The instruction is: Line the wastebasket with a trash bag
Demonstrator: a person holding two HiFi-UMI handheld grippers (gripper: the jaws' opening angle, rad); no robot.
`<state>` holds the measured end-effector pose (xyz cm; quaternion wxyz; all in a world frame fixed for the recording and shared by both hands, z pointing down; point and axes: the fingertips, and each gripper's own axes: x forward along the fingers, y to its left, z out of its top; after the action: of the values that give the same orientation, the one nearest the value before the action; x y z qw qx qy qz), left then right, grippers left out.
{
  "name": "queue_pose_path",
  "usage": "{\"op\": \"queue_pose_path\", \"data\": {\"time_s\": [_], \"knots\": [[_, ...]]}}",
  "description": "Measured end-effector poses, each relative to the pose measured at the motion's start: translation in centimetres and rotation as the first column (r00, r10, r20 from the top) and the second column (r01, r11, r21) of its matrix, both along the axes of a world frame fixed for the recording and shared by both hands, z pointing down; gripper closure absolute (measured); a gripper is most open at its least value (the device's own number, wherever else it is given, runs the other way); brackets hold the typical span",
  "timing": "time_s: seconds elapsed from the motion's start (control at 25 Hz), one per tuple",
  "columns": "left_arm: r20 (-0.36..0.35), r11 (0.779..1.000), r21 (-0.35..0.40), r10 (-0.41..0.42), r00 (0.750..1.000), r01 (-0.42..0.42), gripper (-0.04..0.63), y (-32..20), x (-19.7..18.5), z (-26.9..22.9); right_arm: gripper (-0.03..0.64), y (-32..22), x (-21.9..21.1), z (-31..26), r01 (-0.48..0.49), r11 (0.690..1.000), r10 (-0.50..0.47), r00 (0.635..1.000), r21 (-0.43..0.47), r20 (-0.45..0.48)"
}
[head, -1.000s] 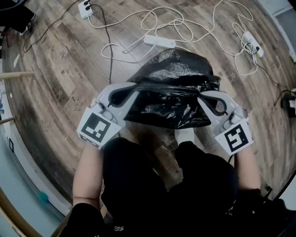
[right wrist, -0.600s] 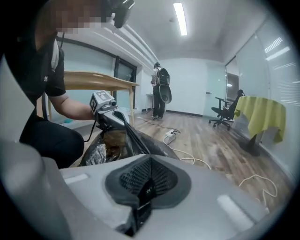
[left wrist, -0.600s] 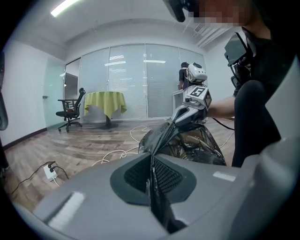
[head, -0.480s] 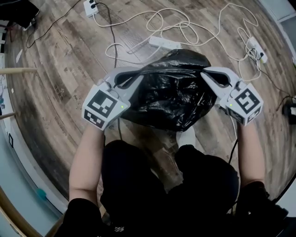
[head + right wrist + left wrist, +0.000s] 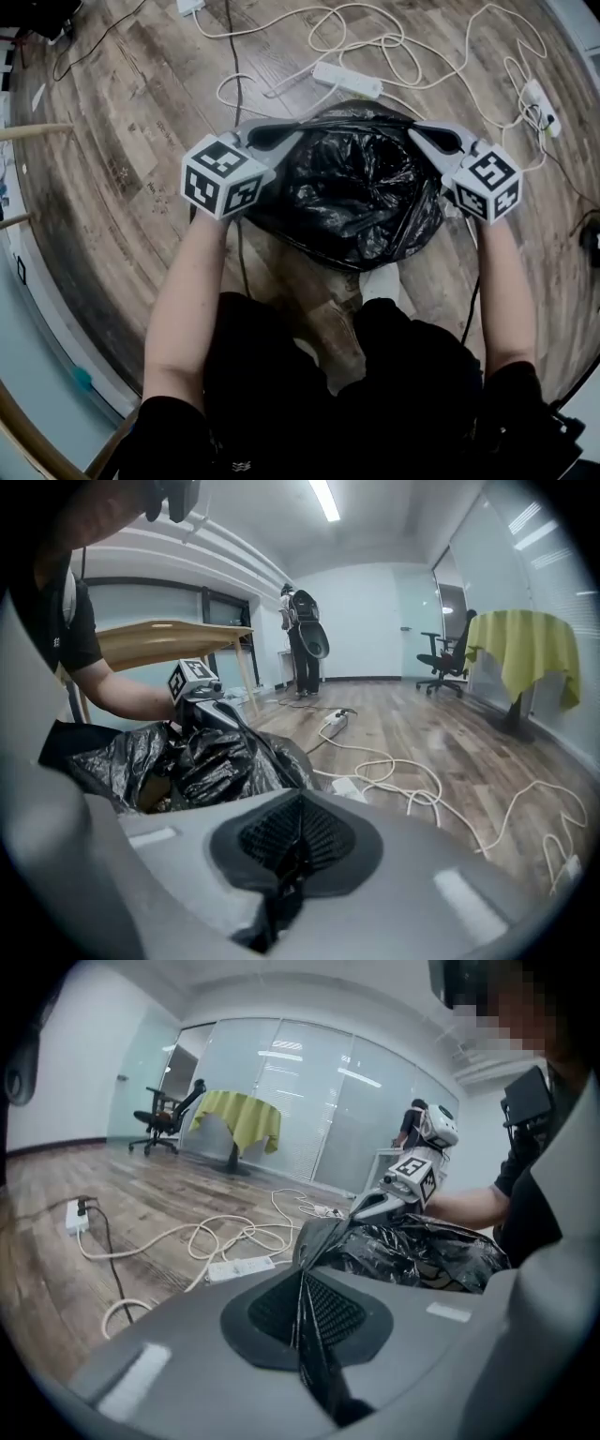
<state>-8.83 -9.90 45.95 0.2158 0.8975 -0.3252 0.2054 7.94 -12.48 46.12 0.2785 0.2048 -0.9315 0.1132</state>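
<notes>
Here the left gripper (image 5: 281, 139) is closed tight on the black bag (image 5: 361, 192), with a thin fold of film pinched flat between its pads at about 10 o'clock on the bag's mouth. The bag hangs just above the middle of the head view. Its mouth is stretched into a taut line across the top, and its crumpled body bulges toward 6 o'clock, where the person's legs are. At about 2 o'clock on the mouth, the right gripper (image 5: 427, 141) is likewise shut on the hem, a twist of film caught between its pads. The basket itself does not show plainly, and the bag hides whatever stands under it. A power strip (image 5: 347, 80) and loose cables (image 5: 375, 42) lie on the floor at 12 o'clock, just beyond the bag. The step in hand looks like spreading the mouth wide so it can go over the basket's rim. The next move probably calls for keeping both pinches firm, drawing the hem apart evenly, and lowering it around the rim so it folds over the outside. The pull needs to be gentle, since such thin film could slip or tear.
</notes>
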Motion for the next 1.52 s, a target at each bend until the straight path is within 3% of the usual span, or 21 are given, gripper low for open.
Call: {"op": "queue_pose_path", "data": {"time_s": [0.12,0.2,0.36,0.52,0.64,0.72,0.84,0.96,1.16,1.24,1.32,1.4,1.52], "knots": [[-0.074,0.993,-0.119,-0.025,0.997,0.016,0.584,0.0,0.0,2.4,0.614,0.0,0.2,2.5,0.009,0.997,-0.009,1.0,-0.072,0.005],[-0.078,0.986,-0.168,-0.025,0.997,0.012,0.584,0.6,0.3,4.1,0.614,0.6,0.4,4.1,0.013,0.993,-0.013,1.0,-0.114,-0.001],[-0.013,0.98,-0.194,0.033,0.999,-0.035,0.584,2.9,0.8,6.8,0.614,2.5,0.9,6.4,0.035,0.985,-0.038,0.999,-0.171,-0.014],[-0.096,0.971,-0.234,0.015,0.995,-0.037,0.586,4.3,0.9,7.9,0.614,4.4,1.0,7.8,0.038,0.965,-0.029,0.999,-0.258,0.037],[-0.122,0.982,-0.191,-0.031,0.992,0.007,0.551,4.1,0.1,7.9,0.614,4.5,1.4,7.0,0.01,0.972,0.005,0.998,-0.234,0.062],[-0.124,0.987,-0.146,-0.092,0.988,0.073,0.43,3.5,-1.6,7.5,0.612,3.8,2.3,5.9,-0.031,0.979,0.049,0.995,-0.2,0.086],[-0.161,0.979,-0.12,-0.185,0.969,0.167,0.366,3.0,-4.8,6.7,0.55,3.3,4.2,4.4,-0.093,0.978,0.118,0.985,-0.189,0.124],[-0.155,0.97,-0.092,-0.237,0.959,0.225,0.355,3.6,-7.7,5.8,0.479,3.2,6.0,2.5,-0.139,0.975,0.167,0.974,-0.174,0.156],[-0.144,0.955,-0.01,-0.294,0.945,0.296,0.356,4.8,-10.9,3.4,0.468,3.2,8.9,-1.8,-0.203,0.962,0.252,0.914,-0.182,0.318],[-0.098,0.96,0.056,-0.269,0.958,0.275,0.371,5.4,-11.5,1.8,0.468,4.4,8.7,-3.7,-0.153,0.973,0.208,0.905,-0.173,0.371],[-0.002,0.97,0.081,-0.228,0.974,0.227,0.378,6.0,-11.8,1.3,0.468,6.0,7.9,-4.7,-0.1,0.984,0.148,0.918,-0.145,0.368],[0.023,0.98,0.023,-0.196,0.98,0.195,0.371,6.6,-11.9,2.0,0.468,7.3,7.1,-5.3,-0.062,0.991,0.101,0.928,-0.118,0.358],[-0.152,0.973,-0.146,-0.199,0.968,0.177,0.384,7.3,-11.2,3.7,0.468,8.5,6.1,-5.9,-0.037,0.994,0.073,0.924,-0.103,0.376]]}}
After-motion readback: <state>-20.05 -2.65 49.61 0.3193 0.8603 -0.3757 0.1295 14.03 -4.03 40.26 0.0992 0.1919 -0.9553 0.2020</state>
